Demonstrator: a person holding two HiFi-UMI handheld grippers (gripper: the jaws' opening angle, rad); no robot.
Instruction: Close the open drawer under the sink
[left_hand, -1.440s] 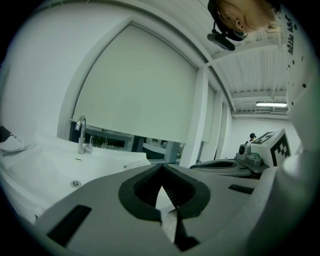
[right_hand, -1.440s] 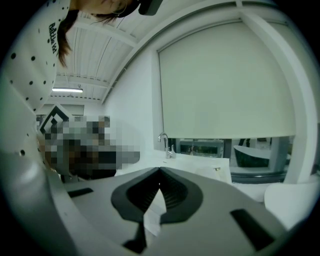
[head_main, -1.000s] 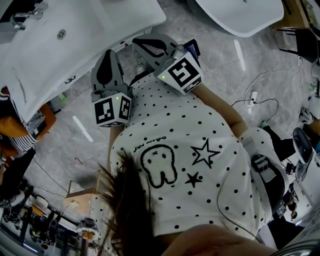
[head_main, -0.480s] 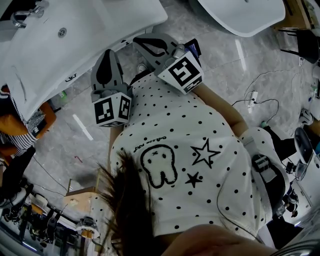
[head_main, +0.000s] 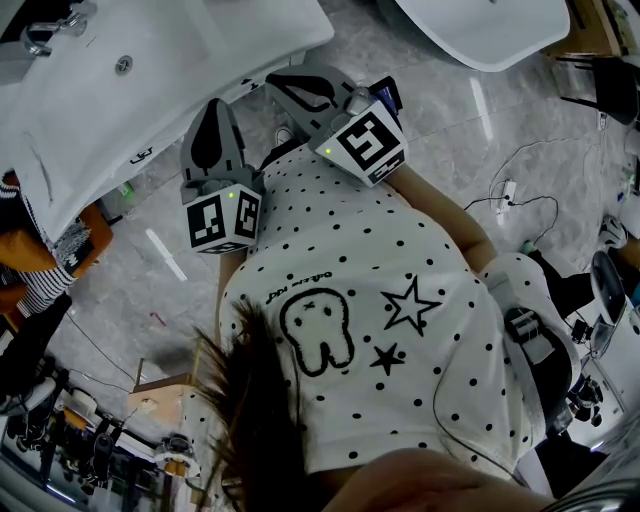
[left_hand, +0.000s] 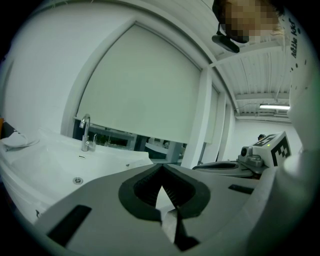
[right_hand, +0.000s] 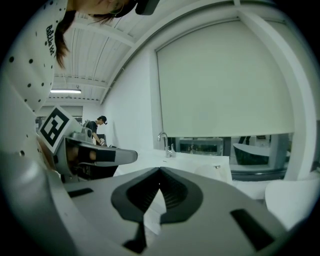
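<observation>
The floor (head_main: 440, 110) was grey stone with pale veins, smooth and shiny. Thin black cables (head_main: 520, 205) lay on it. A big white sink (head_main: 170, 90) stood at the upper left of the head view. Its flat surface looked smooth and glossy. It had a small round metal drain (head_main: 122, 67) and a shiny curved metal tap (head_main: 50, 30). Another rounded white basin (head_main: 480, 30) stood at the top right. Behind the sink hung a wide, flat, pale window blind (left_hand: 145, 85).

We could not see the drawer under the white sink. From above, the surface hid that space, and both gripper views looked over the top of it.

We held both grey tongs out in front of our white shirt with black dots (head_main: 400, 300). The left tongs (head_main: 213, 105) pointed toward the sink's front edge. Its two jaws were pressed together with nothing between them. The right tongs (head_main: 272, 82) lay just beside it, and its jaws were also together and empty. Each carried a cube with black and white square marks (head_main: 222, 220). At the far left was a person in orange and striped clothes (head_main: 40, 250).
</observation>
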